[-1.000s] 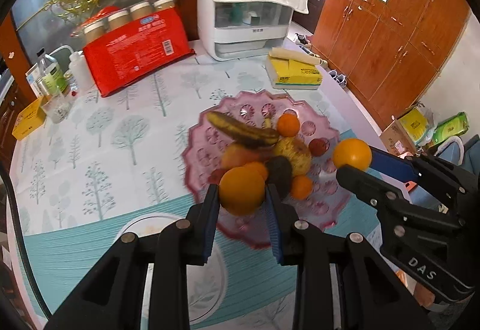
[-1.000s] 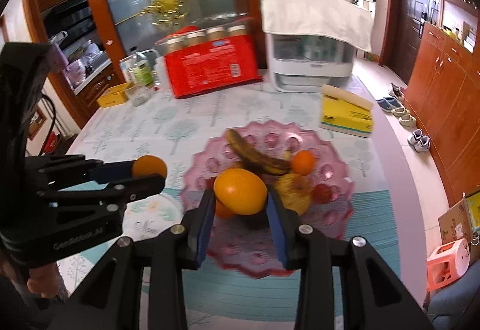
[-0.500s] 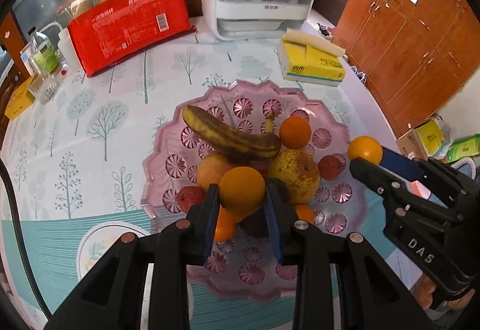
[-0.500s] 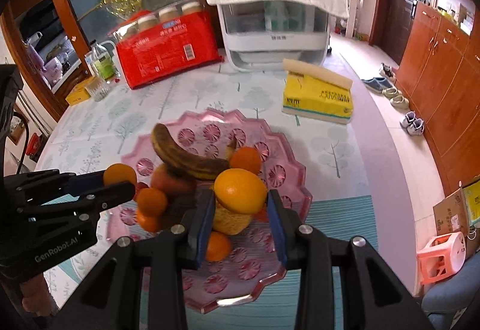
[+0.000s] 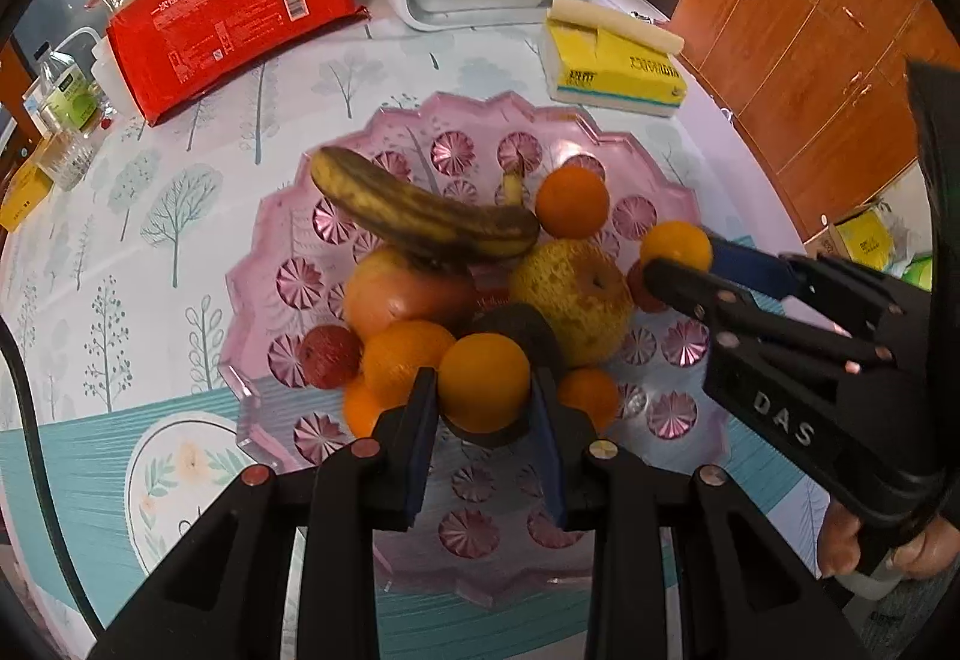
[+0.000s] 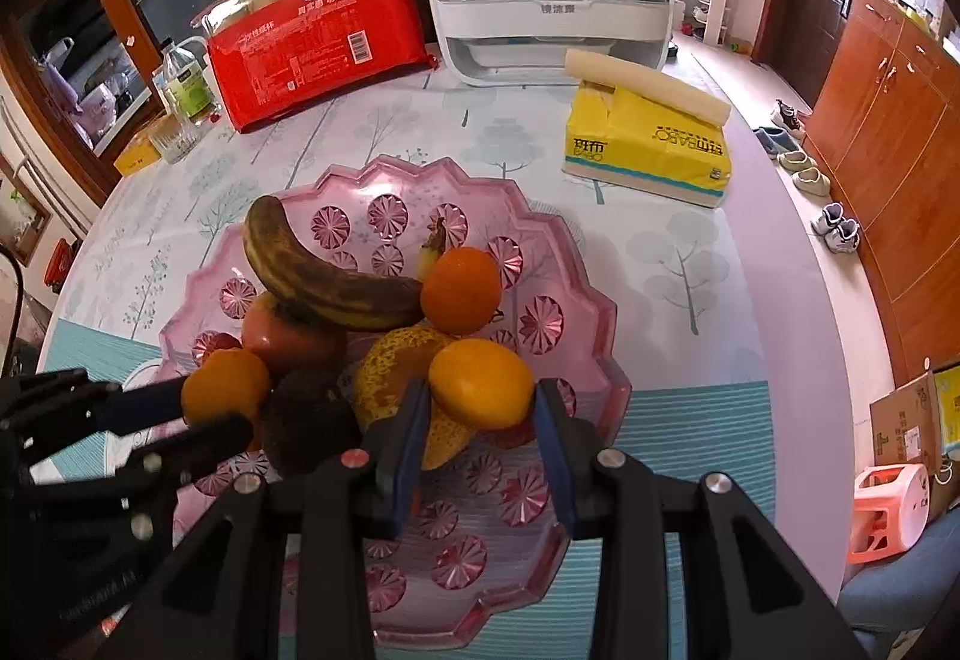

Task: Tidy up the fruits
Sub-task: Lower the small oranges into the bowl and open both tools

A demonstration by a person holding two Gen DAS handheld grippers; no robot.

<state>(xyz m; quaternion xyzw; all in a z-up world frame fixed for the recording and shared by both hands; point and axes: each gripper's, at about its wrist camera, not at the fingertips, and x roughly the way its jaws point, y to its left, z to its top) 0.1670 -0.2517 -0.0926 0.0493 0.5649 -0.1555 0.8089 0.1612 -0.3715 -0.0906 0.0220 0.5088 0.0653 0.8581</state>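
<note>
Your left gripper (image 5: pixel 483 402) and right gripper (image 6: pixel 480 408) each clamp an orange above the near half of the pink fruit plate (image 5: pixel 672 168), its pile directly ahead.

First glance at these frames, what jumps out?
Two oranges in mid-air: the left tongs grip one orange and the right tongs grip another orange, both held over the near half of the pink scalloped fruit plate. On the plate sits a heap of fruit, topped by a long, heavily browned banana lying across it. Behind the plate, at the table's far edge, a big red package stands out.
</note>
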